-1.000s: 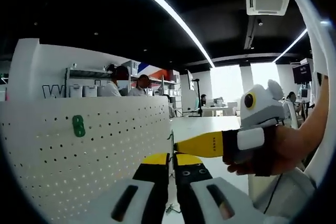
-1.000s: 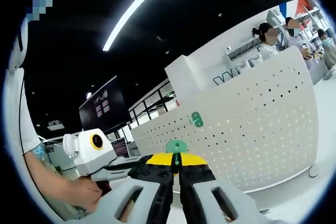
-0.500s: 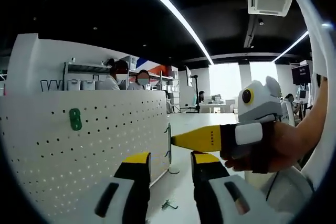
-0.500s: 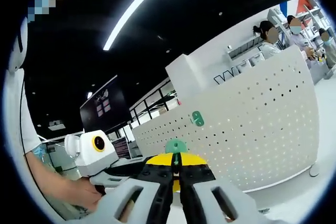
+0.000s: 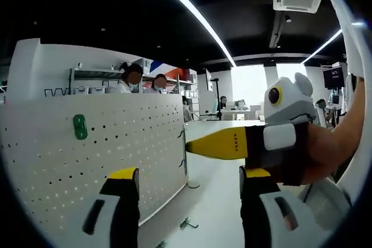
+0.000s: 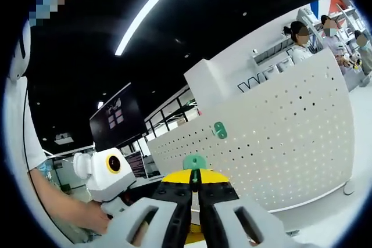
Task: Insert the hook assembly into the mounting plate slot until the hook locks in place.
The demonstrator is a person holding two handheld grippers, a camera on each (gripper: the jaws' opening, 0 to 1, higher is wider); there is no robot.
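The white perforated mounting plate [image 5: 116,149] stands upright on the left of the left gripper view, with a green hook piece [image 5: 79,126] fixed on its face. My left gripper [image 5: 190,178] is open, jaws wide apart and nothing between them. My right gripper [image 5: 216,143] comes in from the right with its yellow tip close to the plate's edge. In the right gripper view, my right gripper [image 6: 195,176] is shut on a green hook piece [image 6: 195,161] in front of the plate [image 6: 279,155]. A second green piece [image 6: 219,129] sits on the plate. The left gripper [image 6: 113,172] shows at the left, held by a hand.
People stand behind the plate near shelves [image 5: 142,79]. A small metal bracket [image 5: 186,223] lies on the white surface below the plate's edge. A person's arm [image 5: 337,143] holds the right gripper at the right side.
My left gripper's jaws went from shut to wide open. The right gripper stays shut on the green hook piece and has barely moved.
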